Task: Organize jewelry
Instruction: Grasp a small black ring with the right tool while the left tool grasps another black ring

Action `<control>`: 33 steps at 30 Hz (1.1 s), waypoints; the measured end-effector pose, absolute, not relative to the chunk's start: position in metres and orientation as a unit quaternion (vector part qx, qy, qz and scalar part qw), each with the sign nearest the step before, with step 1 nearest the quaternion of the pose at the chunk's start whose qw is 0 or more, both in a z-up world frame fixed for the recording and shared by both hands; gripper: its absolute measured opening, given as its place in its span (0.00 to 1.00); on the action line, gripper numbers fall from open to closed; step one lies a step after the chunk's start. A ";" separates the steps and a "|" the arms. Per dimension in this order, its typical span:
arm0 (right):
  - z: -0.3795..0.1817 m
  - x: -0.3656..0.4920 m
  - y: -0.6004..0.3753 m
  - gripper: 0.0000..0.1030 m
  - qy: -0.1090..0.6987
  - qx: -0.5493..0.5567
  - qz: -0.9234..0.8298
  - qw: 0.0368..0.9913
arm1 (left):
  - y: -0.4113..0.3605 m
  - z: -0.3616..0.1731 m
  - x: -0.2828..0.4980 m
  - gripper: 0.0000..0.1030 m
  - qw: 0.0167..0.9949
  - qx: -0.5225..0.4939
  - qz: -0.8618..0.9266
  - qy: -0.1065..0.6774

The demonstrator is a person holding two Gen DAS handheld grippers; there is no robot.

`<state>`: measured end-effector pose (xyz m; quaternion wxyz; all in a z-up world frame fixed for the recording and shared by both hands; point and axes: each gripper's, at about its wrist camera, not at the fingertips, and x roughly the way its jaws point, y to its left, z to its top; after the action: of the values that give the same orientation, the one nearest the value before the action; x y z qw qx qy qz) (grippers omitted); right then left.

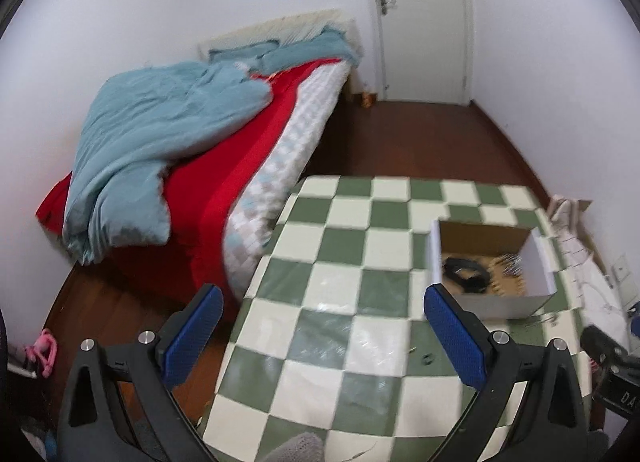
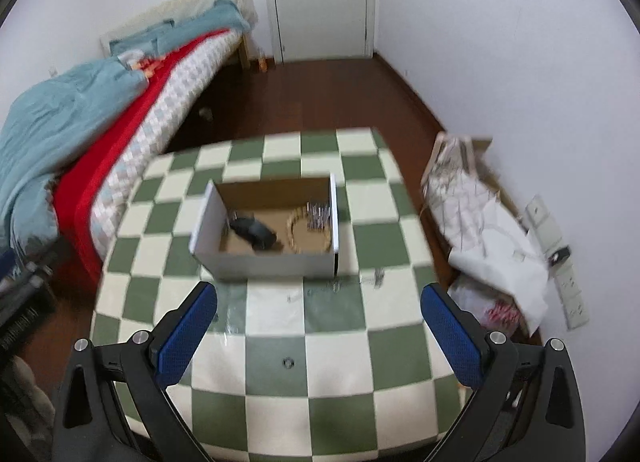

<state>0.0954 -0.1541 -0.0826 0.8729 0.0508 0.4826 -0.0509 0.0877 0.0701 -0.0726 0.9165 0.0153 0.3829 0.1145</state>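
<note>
Jewelry is partly put away, as far as I can tell: a black band-like piece (image 2: 254, 234), a beaded bracelet (image 2: 296, 234) and something shiny and silver (image 2: 318, 215) lie inside the open cardboard box (image 2: 272, 266), which sits on the checkered table (image 2: 336, 366). Some bits are not in the box yet. A small dark ring (image 2: 287, 362) lies on the table in front of the box, well apart from it, and a few tiny shiny pieces (image 2: 376, 277) lie just in front of the box. They are too blurry to name. So I think more picking up is left to do. The left gripper (image 1: 324, 336) and the right gripper (image 2: 320, 332) both have their jaws spread wide and hold nothing. The box is white outside and plain brown inside, with straight walls and no lid. The table cover has green and cream squares and looks smooth and a bit glossy in front of the box. The gripper pads (image 2: 188, 336) are blue and bumpy.
</note>
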 end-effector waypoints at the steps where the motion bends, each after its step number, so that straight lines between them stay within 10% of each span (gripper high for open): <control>1: -0.095 0.095 -0.155 0.95 0.492 0.056 -0.046 0.868 | 0.074 -0.083 0.089 1.00 0.912 0.018 0.123 0.392; 4: -0.142 0.096 -0.151 0.69 0.527 0.064 -0.034 0.847 | 0.083 -0.116 0.093 1.00 0.895 0.034 0.146 0.420; 14: -0.235 0.087 -0.133 0.61 0.574 0.097 -0.010 0.813 | 0.080 -0.182 0.092 1.00 0.861 0.060 0.154 0.482; 20: -0.247 0.084 -0.119 0.40 0.571 0.067 -0.011 0.818 | 0.069 -0.191 0.093 1.00 0.856 0.061 0.145 0.493; 23: -0.249 0.086 -0.115 0.12 0.565 0.049 -0.013 0.824 | 0.064 -0.194 0.096 1.00 0.854 0.058 0.140 0.498; 32: -0.233 0.089 -0.153 0.12 0.544 0.112 -0.031 0.831 | 0.034 -0.205 0.108 0.99 0.852 0.029 0.079 0.517; 33: -0.232 0.090 -0.159 0.00 0.542 0.115 -0.035 0.832 | 0.029 -0.208 0.111 0.99 0.850 0.025 0.067 0.522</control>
<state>0.0904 -0.1591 -0.2316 0.8315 0.1154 0.5422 -0.0354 0.1106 0.0286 -0.2075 0.8500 0.0246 0.5218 0.0674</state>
